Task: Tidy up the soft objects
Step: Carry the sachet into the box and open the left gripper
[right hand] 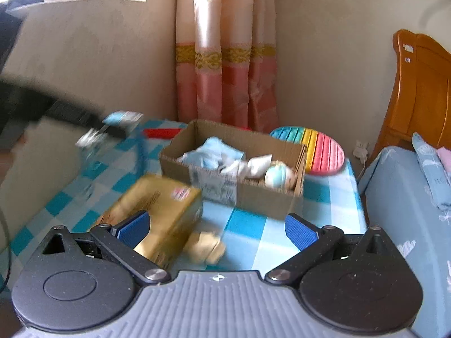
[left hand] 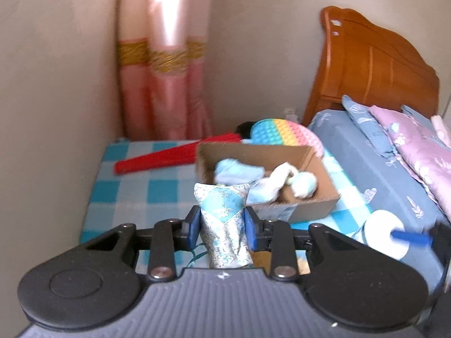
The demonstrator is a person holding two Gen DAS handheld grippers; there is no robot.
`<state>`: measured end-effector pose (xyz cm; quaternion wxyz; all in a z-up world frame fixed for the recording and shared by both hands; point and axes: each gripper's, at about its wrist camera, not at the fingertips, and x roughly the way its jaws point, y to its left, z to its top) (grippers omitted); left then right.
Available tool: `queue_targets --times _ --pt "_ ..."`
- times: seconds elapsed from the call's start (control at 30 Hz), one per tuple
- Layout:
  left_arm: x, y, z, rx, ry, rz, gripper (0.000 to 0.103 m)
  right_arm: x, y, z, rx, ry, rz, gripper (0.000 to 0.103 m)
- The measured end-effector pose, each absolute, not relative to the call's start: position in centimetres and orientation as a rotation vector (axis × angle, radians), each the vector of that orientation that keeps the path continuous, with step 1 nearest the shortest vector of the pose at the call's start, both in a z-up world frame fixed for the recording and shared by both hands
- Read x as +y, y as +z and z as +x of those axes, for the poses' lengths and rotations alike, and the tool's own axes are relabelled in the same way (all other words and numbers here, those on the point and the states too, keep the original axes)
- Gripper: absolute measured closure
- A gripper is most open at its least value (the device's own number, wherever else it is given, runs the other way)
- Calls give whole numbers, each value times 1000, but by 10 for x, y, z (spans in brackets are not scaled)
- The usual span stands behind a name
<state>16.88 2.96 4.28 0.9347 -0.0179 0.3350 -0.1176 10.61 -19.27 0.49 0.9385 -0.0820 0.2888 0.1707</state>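
My left gripper is shut on a small blue-and-white patterned cloth pouch, held upright just in front of an open cardboard box. The box holds several soft things: light blue cloth, a white piece and a pale round plush. In the right wrist view the box stands mid-table and my right gripper is open and empty above the checked cloth. The blurred left gripper with the pouch shows at the left. A small beige soft thing lies between my right fingers.
The table has a blue-and-white checked cloth. A yellow carton lies near the right gripper's left finger. A rainbow pop-it mat and a red folded fan lie behind the box. A bed stands on the right, with a white roll beside it.
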Motion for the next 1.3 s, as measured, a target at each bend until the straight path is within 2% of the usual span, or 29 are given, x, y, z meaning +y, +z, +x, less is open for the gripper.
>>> queue_targets --times 0.3,0.7,0.73,0.77,0.83,0.97,1.1,1.13,1.17,1.3 --pt "-40 63 236 672 -372 56 72 -199 -9 83 595 338 -117 0" --pt "-108 35 303 739 -409 201 72 -224 -8 88 591 312 -41 0" --pt "-111 32 305 735 -413 218 69 -225 -8 88 591 314 -39 0" --pt "-114 31 305 733 -423 234 62 -225 -8 88 591 314 -37 0" --pt "-118 28 302 718 -439 264 56 -225 -9 89 591 317 -36 0" --pt "-118 29 296 692 -430 305 31 -225 -10 90 592 319 -31 0" --pt "-108 36 286 696 -436 271 27 -226 -9 89 593 318 -22 0" --pt "-106 38 283 696 -433 271 17 -226 -8 89 593 318 -21 0" --pt "-105 40 276 688 -418 276 12 -226 -8 87 589 319 -23 0" --pt "-97 49 248 651 -414 281 12 -226 -5 83 585 319 -36 0"
